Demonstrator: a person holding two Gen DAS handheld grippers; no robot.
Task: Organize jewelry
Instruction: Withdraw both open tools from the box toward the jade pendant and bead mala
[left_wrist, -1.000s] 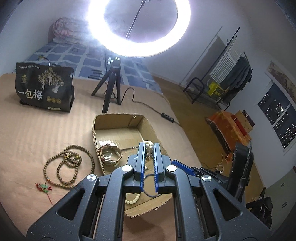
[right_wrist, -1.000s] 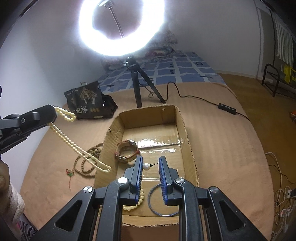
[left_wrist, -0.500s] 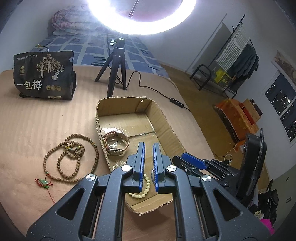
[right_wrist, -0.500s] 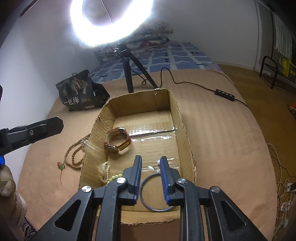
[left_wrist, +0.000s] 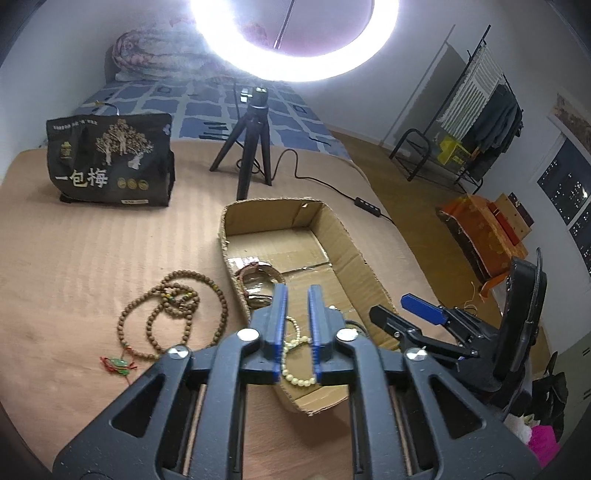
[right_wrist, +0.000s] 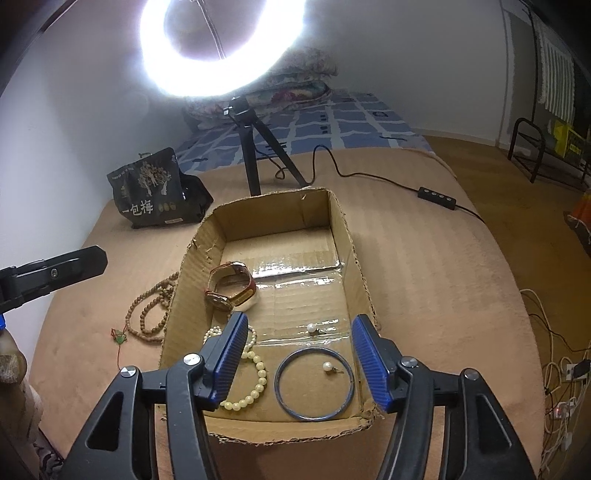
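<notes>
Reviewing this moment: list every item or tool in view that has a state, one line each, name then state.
left tongs: opening, nothing held
right tongs: opening, nothing held
cardboard box: open-topped, on the bed
pearl necklace: lying loose in the box
blue bangle: flat in the box
watch: in the box, strap looped
pearl earrings: two, apart, in the box
wooden bead necklace: outside the box
ring light: on

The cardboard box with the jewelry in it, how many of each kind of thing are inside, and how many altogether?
Inside the brown cardboard box:
Round white pearl earrings: 2
Thin blue ring-shaped bangle: 1
Cream pearl bead necklace: 1
Wristwatch with red and cream strap: 1
Total: 5
</notes>
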